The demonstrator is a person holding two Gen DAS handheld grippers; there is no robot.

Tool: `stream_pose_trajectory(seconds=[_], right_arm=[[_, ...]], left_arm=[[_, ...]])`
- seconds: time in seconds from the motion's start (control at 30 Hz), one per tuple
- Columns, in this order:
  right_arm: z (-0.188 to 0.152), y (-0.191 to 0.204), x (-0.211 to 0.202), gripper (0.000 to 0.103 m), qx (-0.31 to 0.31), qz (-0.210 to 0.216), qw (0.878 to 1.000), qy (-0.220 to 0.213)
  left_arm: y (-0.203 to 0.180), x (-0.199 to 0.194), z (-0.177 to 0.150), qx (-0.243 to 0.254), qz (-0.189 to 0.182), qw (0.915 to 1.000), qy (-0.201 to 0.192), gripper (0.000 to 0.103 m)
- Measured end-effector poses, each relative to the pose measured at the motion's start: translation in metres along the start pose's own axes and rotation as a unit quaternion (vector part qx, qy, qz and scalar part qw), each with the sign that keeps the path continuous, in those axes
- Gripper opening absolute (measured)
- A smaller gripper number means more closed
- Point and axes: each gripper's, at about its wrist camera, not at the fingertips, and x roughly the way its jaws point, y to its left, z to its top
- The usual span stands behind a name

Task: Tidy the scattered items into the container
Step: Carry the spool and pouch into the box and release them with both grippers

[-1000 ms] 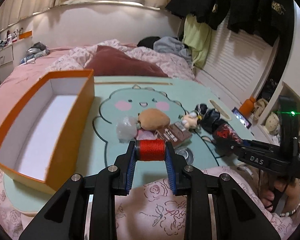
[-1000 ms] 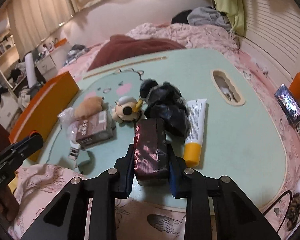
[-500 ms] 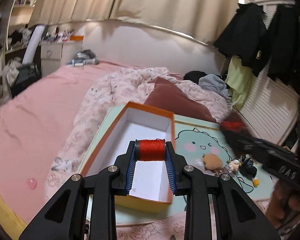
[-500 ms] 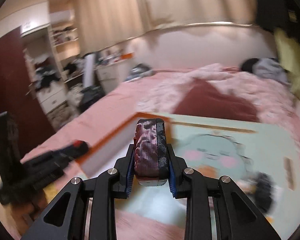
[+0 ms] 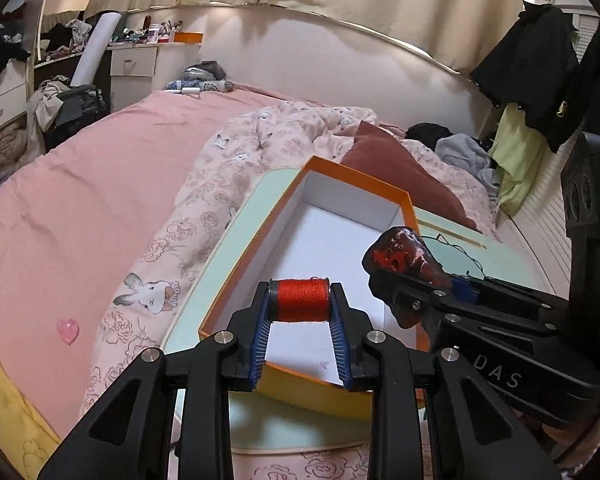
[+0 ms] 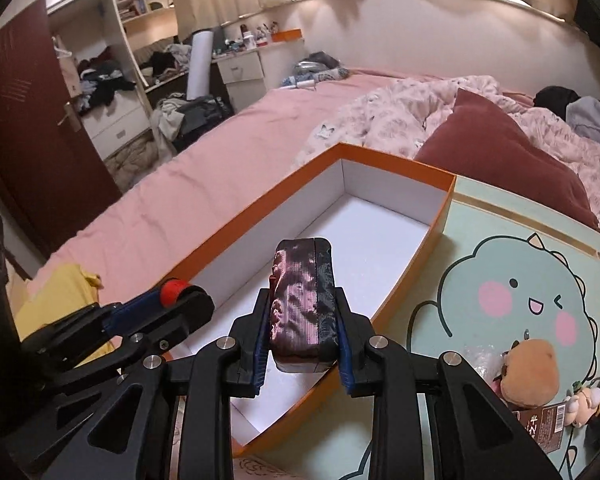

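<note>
An orange box with a white inside (image 5: 332, 236) (image 6: 380, 248) stands on the mint lap table (image 5: 228, 248) (image 6: 500, 216). My left gripper (image 5: 299, 300) is shut on a spool of red thread (image 5: 299, 300) and hangs over the box's near end. My right gripper (image 6: 303, 308) is shut on a dark red brocade pouch (image 6: 303, 300), held above the box's near right wall. In the left wrist view that pouch (image 5: 404, 258) sits at the right. The right wrist view shows the spool (image 6: 174, 290) at the left.
A brown plush (image 6: 530, 372), a clear wrapper (image 6: 478, 356), a small chick toy (image 6: 584, 408) and a brown packet (image 6: 540, 428) lie on the table right of the box. A pink bed (image 5: 80, 200), a maroon pillow (image 6: 496, 148) and a crumpled duvet surround the table.
Both grippers have swung left from the pile of items to the orange box, each still gripping its thing. The box now lies right under the fingers in both views.
</note>
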Motion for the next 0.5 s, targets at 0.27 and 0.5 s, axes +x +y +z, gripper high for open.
stream_pose_trajectory(seconds=[0.27,0.5], right_arm=[[0.003,-0.009,-0.021,0.050,0.022,0.000,0.999,-0.045],[-0.011,-0.055,-0.123,0.061,0.121,0.015,0.963,-0.240]], left_arm=[[0.014,-0.017,0.003,-0.045,-0.019,0.9983,-0.031,0.066],[0.000,-0.061,0.004,-0.043,-0.079,0.9900,-0.109,0.081]])
